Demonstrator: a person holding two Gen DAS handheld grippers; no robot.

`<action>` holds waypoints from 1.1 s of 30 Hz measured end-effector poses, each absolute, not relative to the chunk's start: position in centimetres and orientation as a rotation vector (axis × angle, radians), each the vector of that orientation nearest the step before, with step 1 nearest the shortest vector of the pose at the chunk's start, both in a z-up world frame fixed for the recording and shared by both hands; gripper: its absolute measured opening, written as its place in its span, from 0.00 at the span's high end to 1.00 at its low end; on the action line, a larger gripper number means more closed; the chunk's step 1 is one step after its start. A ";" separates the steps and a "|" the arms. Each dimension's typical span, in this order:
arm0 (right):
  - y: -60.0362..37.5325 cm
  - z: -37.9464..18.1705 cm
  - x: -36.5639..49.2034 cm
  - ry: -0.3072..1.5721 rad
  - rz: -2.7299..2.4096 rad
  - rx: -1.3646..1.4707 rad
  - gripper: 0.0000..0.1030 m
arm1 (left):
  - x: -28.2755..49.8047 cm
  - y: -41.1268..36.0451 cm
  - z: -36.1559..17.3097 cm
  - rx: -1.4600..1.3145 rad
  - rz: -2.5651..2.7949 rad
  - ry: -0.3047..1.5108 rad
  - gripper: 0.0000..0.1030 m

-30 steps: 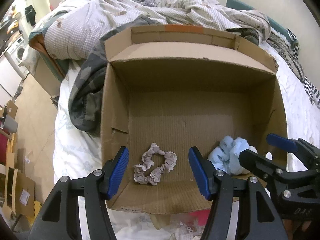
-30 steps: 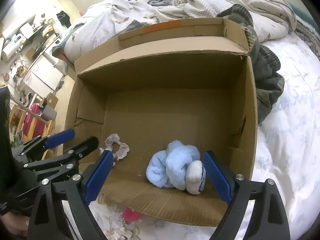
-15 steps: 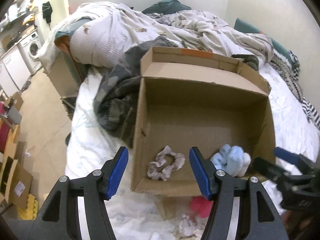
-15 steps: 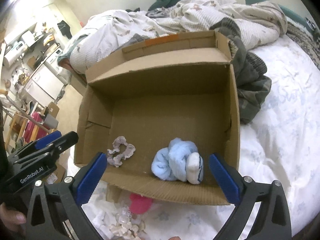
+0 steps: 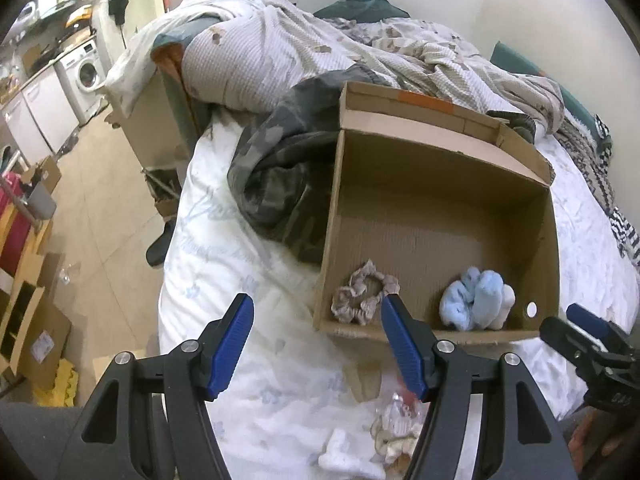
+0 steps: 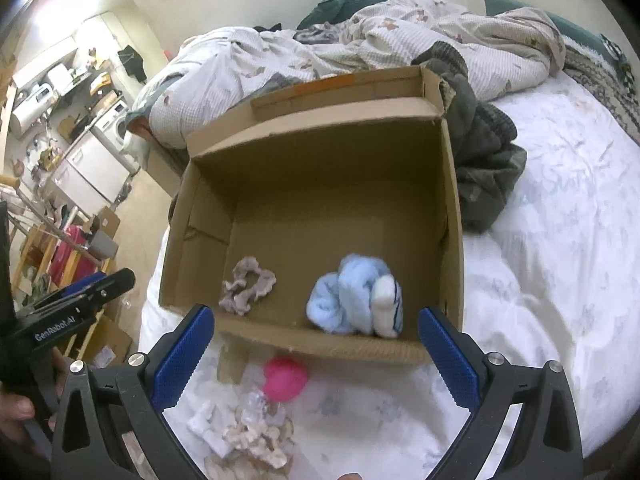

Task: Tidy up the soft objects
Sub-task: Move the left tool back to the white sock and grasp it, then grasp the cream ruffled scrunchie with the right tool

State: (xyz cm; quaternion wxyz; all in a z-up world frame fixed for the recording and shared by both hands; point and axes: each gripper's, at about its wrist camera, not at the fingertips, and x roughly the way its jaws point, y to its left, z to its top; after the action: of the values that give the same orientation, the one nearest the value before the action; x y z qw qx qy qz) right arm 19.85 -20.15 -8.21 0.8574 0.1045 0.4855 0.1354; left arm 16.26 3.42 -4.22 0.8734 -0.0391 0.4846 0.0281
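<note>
A: Nearest first. Left gripper (image 5: 316, 346): blue-padded jaws spread, nothing between them, over the white floral bedsheet (image 5: 224, 248). Right gripper (image 6: 316, 354): jaws have just been opening and stand at their widest, nothing between them.

B: Loose items under them?

A: On the sheet just before the box: a bright pink soft lump (image 6: 285, 378), a heap of small beige and white fabric bits (image 6: 250, 434), partly blurred.

B: And the box?

A: Open brown cardboard box (image 6: 454, 216) on the bed. Inside, near the front wall: grey-beige ruffled fabric scrunchie (image 6: 248, 290) on the left, rolled light-blue and white socks (image 6: 356, 300) on the right, apart from each other.

B: Beyond it?

A: Dark camouflage-pattern garment (image 5: 280, 172) against the box's side, then a rumpled pale checked duvet (image 5: 280, 44). White washing machine (image 5: 86, 74) far left.
</note>
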 end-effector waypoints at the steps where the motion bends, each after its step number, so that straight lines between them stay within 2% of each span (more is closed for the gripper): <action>1: -20.1 -8.4 19.6 1.032 0.288 0.221 0.00 | 15.9 3.6 -4.3 -0.085 0.062 1.014 0.38; 8: -20.0 -10.2 17.6 1.131 0.304 0.273 0.00 | 13.8 5.2 -6.7 -0.083 0.087 1.143 0.38; 15: -19.3 -11.6 16.8 1.195 0.330 0.253 0.00 | 12.3 5.1 -12.9 -0.110 0.006 1.448 0.39; 21: -18.9 -12.3 17.1 1.228 0.322 0.247 0.00 | 11.6 2.1 -16.3 -0.090 -0.086 1.597 0.39; 27: -19.2 -13.2 17.2 1.259 0.295 0.250 0.00 | 11.9 0.2 -18.2 -0.085 -0.110 1.645 0.57; 29: -19.3 -13.3 17.3 1.266 0.294 0.253 0.00 | 12.1 -0.1 -18.3 -0.065 -0.100 1.644 0.69; 33: -18.8 -13.8 17.2 1.289 0.316 0.247 0.00 | 12.2 0.0 -18.0 -0.066 -0.087 1.632 0.73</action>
State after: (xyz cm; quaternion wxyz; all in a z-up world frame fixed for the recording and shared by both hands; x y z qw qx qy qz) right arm 17.21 -18.82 -13.77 0.7807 0.1141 0.5968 0.1463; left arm 12.15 0.03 -18.00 0.6838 -0.0297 0.7280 -0.0389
